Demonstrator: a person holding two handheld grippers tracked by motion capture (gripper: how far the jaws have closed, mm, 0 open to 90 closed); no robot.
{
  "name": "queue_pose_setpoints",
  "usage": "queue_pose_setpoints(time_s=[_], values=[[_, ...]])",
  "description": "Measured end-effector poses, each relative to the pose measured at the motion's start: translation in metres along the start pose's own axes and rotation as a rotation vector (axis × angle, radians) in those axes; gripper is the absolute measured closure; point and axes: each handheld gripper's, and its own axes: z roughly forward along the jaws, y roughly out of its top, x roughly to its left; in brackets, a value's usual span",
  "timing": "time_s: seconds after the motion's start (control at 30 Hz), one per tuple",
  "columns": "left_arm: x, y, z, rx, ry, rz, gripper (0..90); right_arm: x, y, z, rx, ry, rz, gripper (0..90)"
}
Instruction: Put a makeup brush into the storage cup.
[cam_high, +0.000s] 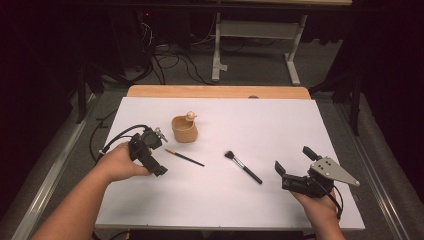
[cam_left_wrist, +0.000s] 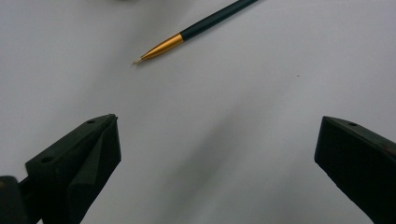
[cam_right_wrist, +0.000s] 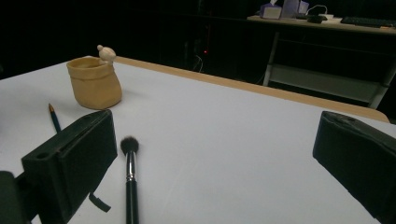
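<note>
White paper covers the surface (cam_high: 280, 130). A thin brush (cam_high: 184, 157) with a gold band and a dark handle lies on it, just in front of a tan pot (cam_high: 184, 129). The pot stands upright and has a small round knob on its rim. A fat brush (cam_high: 243, 167) with a black handle lies nearer the middle, with its soft tip pointing toward the pot.

The left gripper (cam_high: 150, 150) is held just beside the thin brush, apart from it. In the left gripper view its jaws are wide and hold nothing, and the gold tip of the thin brush (cam_left_wrist: 161, 47) lies past them.

The right gripper (cam_high: 292, 167) is near the handle end of the fat brush, not touching it. Its jaws are wide too and hold nothing. In the right gripper view the fat brush (cam_right_wrist: 130, 179) lies by one jaw, with the pot (cam_right_wrist: 94, 81) farther back.
</note>
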Motion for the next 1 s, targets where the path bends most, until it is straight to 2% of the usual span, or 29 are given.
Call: queue_pose_setpoints(time_s=[0.1, 0.2, 0.47, 0.67, 0.8, 1.0], values=[[0.000, 0.006, -0.004, 0.000, 0.013, 0.038, 1.2, 0.000, -0.001, 0.000, -0.001, 0.000, -0.005, 0.9], [0.001, 0.013, -0.006, -0.017, 0.023, 0.057, 4.4, 0.000, -0.001, -0.001, 0.001, 0.000, -0.009, 0.9], [-0.001, 0.025, 0.012, -0.027, 0.040, 0.119, 6.6, -0.001, 0.000, -0.003, 0.000, 0.000, 0.000, 0.9], [-0.002, 0.029, 0.025, -0.032, 0.021, 0.160, 9.2, -0.001, -0.001, -0.004, -0.003, 0.002, -0.001, 0.9], [-0.001, 0.033, 0.031, -0.031, -0.004, 0.185, 14.2, -0.001, -0.001, -0.004, -0.003, 0.002, 0.002, 0.9], [0.004, 0.034, 0.041, -0.022, 0.000, 0.200, 17.4, -0.001, -0.001, -0.003, -0.005, 0.009, 0.000, 0.9]])
